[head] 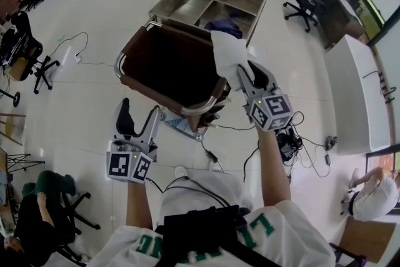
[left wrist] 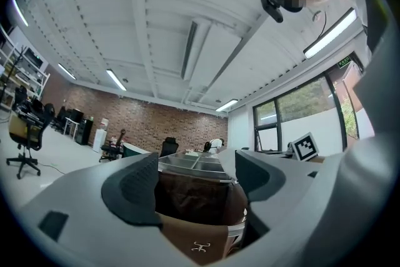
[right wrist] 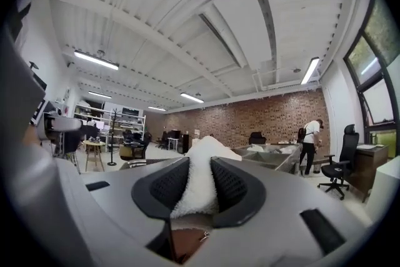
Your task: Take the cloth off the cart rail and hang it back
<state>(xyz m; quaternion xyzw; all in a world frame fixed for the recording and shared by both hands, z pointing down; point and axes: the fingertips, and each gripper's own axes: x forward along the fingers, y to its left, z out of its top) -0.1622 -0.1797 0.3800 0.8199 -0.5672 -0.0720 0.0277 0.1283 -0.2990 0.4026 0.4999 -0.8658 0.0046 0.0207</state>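
Note:
In the head view, my right gripper (head: 244, 75) is shut on a white terry cloth (head: 226, 54). The cloth is bunched and stands up from the jaws, over the near right corner of the cart's brown bag (head: 165, 69). The chrome cart rail (head: 199, 110) curves round that bag just below. In the right gripper view the cloth (right wrist: 201, 179) is pinched between both ribbed pads of that gripper (right wrist: 199, 189). My left gripper (head: 139, 123) hangs open and empty in front of the cart's near end. In the left gripper view the brown bag (left wrist: 197, 200) shows between the spread jaws of the left gripper (left wrist: 197, 183).
Behind the bag the steel cart (head: 201, 2) has several open compartments, some with cloths. Office chairs (head: 310, 2) stand at the right and left. A white table (head: 353, 94) runs along the right. Cables (head: 299, 148) lie on the floor near my feet. A person sits at bottom left.

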